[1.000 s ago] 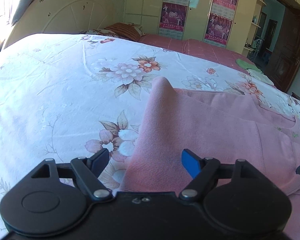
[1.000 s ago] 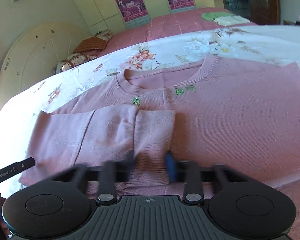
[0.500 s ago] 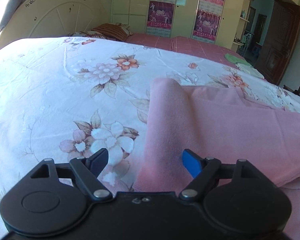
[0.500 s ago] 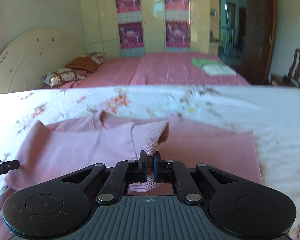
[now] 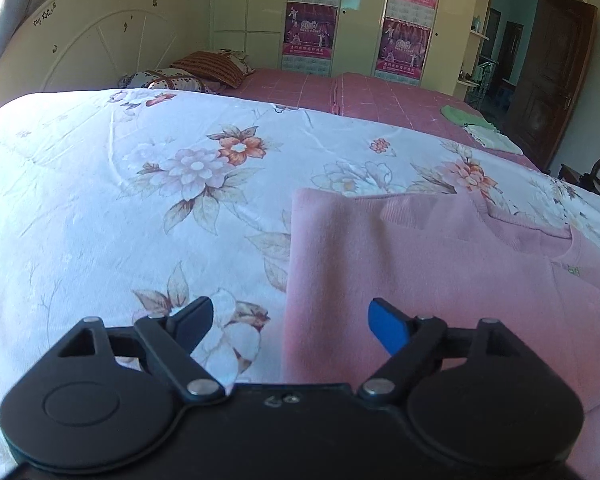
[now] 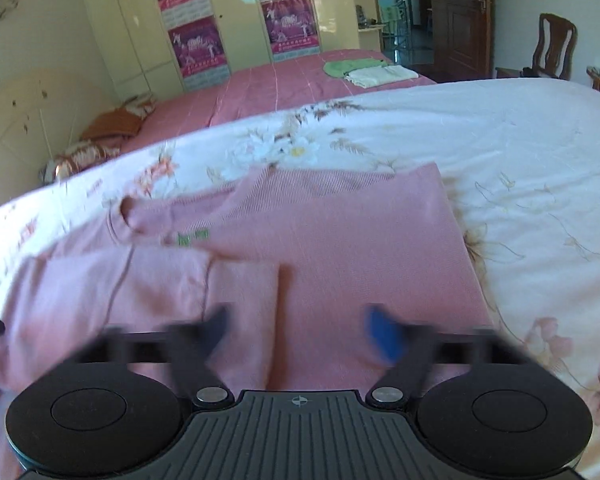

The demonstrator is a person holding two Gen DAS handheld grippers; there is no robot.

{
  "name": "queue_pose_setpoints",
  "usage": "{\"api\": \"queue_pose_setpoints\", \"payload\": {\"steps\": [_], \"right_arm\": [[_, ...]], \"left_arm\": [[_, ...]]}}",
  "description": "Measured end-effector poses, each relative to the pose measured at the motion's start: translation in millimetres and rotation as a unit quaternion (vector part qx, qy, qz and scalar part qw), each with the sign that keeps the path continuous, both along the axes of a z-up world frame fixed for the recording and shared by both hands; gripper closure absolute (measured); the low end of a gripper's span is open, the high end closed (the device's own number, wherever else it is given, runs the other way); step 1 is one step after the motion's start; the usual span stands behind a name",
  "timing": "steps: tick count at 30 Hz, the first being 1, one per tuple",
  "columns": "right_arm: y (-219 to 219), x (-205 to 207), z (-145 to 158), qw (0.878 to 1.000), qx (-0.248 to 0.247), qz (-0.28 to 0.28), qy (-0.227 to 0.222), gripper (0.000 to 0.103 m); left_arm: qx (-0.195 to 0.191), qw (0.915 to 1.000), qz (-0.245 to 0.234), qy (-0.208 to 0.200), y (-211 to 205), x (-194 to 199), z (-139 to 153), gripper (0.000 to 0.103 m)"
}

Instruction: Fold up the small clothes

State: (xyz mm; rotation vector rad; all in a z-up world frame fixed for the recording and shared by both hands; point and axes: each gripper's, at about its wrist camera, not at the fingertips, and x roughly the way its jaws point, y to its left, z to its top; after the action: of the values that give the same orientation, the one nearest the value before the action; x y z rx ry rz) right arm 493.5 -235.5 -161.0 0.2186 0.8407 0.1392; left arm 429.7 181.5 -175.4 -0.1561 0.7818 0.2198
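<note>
A pink sweater (image 6: 340,248) lies flat on the floral bedspread (image 6: 532,168), collar toward the far side, with a small green mark below the collar. Its left sleeve (image 6: 228,300) is folded across the chest. My right gripper (image 6: 300,328) is open and empty just above the sleeve's cuff edge; its fingers are motion-blurred. In the left wrist view the sweater's folded left edge (image 5: 324,264) runs away from me. My left gripper (image 5: 290,320) is open and empty, straddling that edge low over the bedspread (image 5: 120,220).
A second bed with a pink cover (image 6: 268,84) stands behind, with pillows (image 5: 216,70) and folded green and white cloths (image 6: 364,70) on it. Wardrobes line the back wall. A wooden chair (image 6: 556,48) and a door are at the far right.
My right gripper was shut on the sleeve cuff and holding it up; it has lowered it onto the chest and opened. My left gripper stayed open while its view shifted.
</note>
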Motion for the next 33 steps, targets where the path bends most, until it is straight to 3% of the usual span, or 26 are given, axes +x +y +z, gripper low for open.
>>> {"api": "queue_pose_setpoints", "payload": {"steps": [1,3,5,8,9,10,13,18,21,24,25,28,31,33], "right_arm": [[6,6,0,1.000,-0.004,0.004,0.000,0.018],[18,20,-7,1.000,-0.010,0.015,0.013,0.050],[28,35,-19,0.999,-0.015,0.017,0.035,0.053],[40,41,-24,0.999,-0.020,0.029,0.029,0.056],[44,40,-23,0.999,-0.022,0.042,0.026,0.085],[51,38,-25,0.998,-0.026,0.058,0.028,0.095],[58,32,-25,0.996,-0.060,0.072,0.006,0.095],[43,26,-13,0.994,-0.091,0.031,-0.046,0.096],[41,27,-29,0.991,-0.126,0.022,-0.027,0.096],[42,31,-36,0.992,-0.122,0.033,-0.017,0.095],[42,33,-36,0.992,-0.119,0.033,-0.012,0.095],[30,29,-22,0.996,-0.081,0.013,-0.023,0.095],[30,19,-13,0.996,-0.071,0.022,-0.039,0.094],[36,14,-18,0.996,-0.081,0.039,-0.026,0.093]], "left_arm": [[0.004,1.0000,-0.002,0.002,0,6,-2,0.022],[0.008,0.9999,-0.001,0.008,2,16,-7,0.030],[0.005,0.9999,0.011,0.006,7,24,-11,0.032],[-0.013,0.9995,0.030,0.006,17,34,-16,0.032],[-0.022,0.9992,0.033,0.007,21,37,-18,0.030],[-0.025,0.9991,0.033,0.006,22,39,-18,0.031],[-0.020,0.9995,0.025,0.001,22,46,-15,0.032],[-0.023,0.9994,0.026,-0.006,25,57,-13,0.029],[-0.014,0.9995,0.029,0.000,24,63,-20,0.026],[0.046,0.9988,0.013,-0.009,11,62,-30,0.025],[0.048,0.9987,0.015,-0.012,10,61,-31,0.025],[0.027,0.9994,0.021,-0.010,17,60,-26,0.031],[0.028,0.9995,0.014,-0.010,19,49,-16,0.047],[0.011,0.9998,0.008,-0.014,20,32,-5,0.046]]}}
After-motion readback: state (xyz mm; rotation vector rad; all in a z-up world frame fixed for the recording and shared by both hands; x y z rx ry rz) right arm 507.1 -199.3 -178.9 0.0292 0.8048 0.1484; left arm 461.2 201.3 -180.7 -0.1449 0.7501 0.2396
